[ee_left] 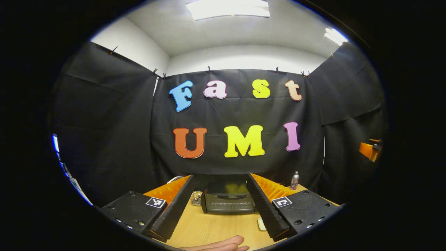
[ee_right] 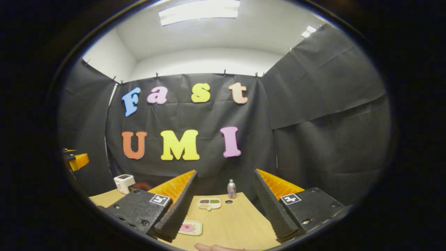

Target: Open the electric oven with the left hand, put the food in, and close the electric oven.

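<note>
Looking ahead from the left hand-held gripper (ee_left: 219, 205), we've got the electric oven (ee_left: 228, 202) framed dead centre between its wide-spread fingers, door shut, clearly lined up for the left-hand pull. Our right hand-held gripper (ee_right: 223, 205) hangs wide too, holding nothing, over the tabletop (ee_right: 237, 223) where a small pink-topped plate (ee_right: 189, 227) (probably the food, hard to tell) sits near the front edge. Plenty of bare wood between them.

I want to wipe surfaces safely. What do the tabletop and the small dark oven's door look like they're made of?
The light tan tabletop looks like wood or wood-look laminate, matte with faint grain. The small dark electric oven's door looks like tinted glass with a slight sheen, though that stays uncertain.
</note>
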Available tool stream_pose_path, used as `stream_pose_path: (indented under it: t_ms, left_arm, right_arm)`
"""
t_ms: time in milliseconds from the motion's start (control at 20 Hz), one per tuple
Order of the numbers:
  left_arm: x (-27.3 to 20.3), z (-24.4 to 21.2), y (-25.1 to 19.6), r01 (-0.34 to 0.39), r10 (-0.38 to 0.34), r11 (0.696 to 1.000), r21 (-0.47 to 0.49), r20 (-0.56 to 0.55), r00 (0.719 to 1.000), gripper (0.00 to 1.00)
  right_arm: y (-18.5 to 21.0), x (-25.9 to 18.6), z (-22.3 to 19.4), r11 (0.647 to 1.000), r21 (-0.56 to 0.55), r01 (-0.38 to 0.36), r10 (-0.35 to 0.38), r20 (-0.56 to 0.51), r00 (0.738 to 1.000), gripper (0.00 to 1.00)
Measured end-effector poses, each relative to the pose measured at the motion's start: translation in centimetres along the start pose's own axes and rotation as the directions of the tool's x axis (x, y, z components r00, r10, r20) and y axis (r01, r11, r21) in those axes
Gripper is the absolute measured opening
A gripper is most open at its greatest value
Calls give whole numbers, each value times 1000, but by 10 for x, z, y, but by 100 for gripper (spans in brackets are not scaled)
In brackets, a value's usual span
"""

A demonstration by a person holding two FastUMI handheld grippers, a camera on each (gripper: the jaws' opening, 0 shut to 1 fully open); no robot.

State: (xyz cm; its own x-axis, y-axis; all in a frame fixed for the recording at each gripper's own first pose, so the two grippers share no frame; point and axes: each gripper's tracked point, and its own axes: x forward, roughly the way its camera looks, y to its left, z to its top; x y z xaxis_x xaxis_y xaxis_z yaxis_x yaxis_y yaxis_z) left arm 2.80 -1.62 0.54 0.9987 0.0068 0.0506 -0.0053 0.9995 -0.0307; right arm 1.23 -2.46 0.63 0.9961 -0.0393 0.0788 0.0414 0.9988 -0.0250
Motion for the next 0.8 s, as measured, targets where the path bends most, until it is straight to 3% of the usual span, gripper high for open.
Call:
stream_pose_path:
  t_ms: [250, 450, 800]
  left_arm:
    - [69, -32, -23, 55, -58, 996, -70, -45, 997, 95]
    - [138, -74, -24, 42, -60, 989, -140, -128, 990, 95]
    - [227, -175, -26, 25, -59, 994, -107, -323, 945, 96]
  right_arm:
    - [2, 17, -14, 1000, -27, -9, 9, -1, 1000, 96]
    - [0, 35, -27, 999, -16, -28, 28, -13, 1000, 96]
    - [-18, 65, -44, 1000, -28, -3, 2, -21, 1000, 96]
